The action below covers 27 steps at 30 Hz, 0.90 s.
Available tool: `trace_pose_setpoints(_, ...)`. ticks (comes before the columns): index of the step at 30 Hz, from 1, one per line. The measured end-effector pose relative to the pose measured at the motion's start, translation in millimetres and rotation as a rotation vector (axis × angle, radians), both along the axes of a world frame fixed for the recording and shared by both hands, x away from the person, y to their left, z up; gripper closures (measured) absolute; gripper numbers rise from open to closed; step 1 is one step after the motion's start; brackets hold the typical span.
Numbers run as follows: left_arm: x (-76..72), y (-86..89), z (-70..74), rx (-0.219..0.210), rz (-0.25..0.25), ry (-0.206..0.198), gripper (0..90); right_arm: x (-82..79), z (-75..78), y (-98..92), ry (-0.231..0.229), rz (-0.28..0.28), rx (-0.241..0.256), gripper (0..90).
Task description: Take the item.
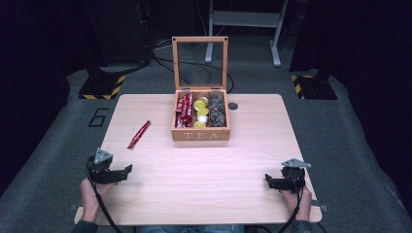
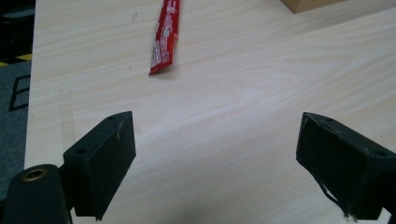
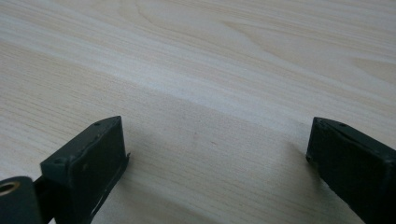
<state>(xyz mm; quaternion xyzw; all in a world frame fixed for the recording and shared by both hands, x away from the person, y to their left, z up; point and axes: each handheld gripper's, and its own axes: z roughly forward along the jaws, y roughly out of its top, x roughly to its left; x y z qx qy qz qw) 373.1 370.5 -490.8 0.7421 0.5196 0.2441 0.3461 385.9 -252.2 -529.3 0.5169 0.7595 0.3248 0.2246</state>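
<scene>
Left tool [image 1: 127, 169] rests near the front-left corner of the bench [image 1: 204, 165], jaws wide, nothing between them. Right tool [image 1: 267, 180] sits near the front-right corner, jaws also wide and empty. A hand grips each from the front edge.

Red sachet [image 1: 139, 134] lies flat and loose on the left half of the bench, slanted, between the left tool and the tea box [image 1: 200, 134], apart from both.

High view: the wooden box marked TEA stands toward the rear middle, glass lid [image 1: 199, 64] upright and open. Three compartments: red sachets [image 1: 184, 109] in the left one, yellow capsules [image 1: 200, 112] in the middle, dark packets [image 1: 217, 111] in the right. Small dark disc [image 1: 233, 106] on the bench just beside the box's right rear corner.

Left gripper view: lower end of the red sachet [image 2: 165, 39] ahead of the jaws, well clear of them, printing too blurred to read; a box corner [image 2: 308, 4] at the top edge.

Right gripper view: bare wood grain [image 3: 196, 70] between and beyond the jaws.
</scene>
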Motion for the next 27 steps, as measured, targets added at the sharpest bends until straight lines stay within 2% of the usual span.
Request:
trace_pose_setpoints(7,-17.0,3.2,-17.5,-0.014,0.006,0.026,10.7,0.0,0.0,0.0,0.0,-0.001,0.0,3.8)
trace_pose_setpoints(17,-32.9,7.3,-39.7,0.01,0.034,0.052,8.5,0.0,0.0,0.1,0.0,-0.001,0.0,3.8)
trace_pose_setpoints(23,-33.6,9.8,-40.8,0.018,0.013,0.044,7.3,-0.4,0.0,0.4,0.001,-0.003,0.001,3.8)
trace_pose_setpoints(27,-32.9,10.1,-40.3,0.021,0.007,0.054,6.2,-0.3,-0.1,0.2,-0.002,0.0,-0.001,3.8)
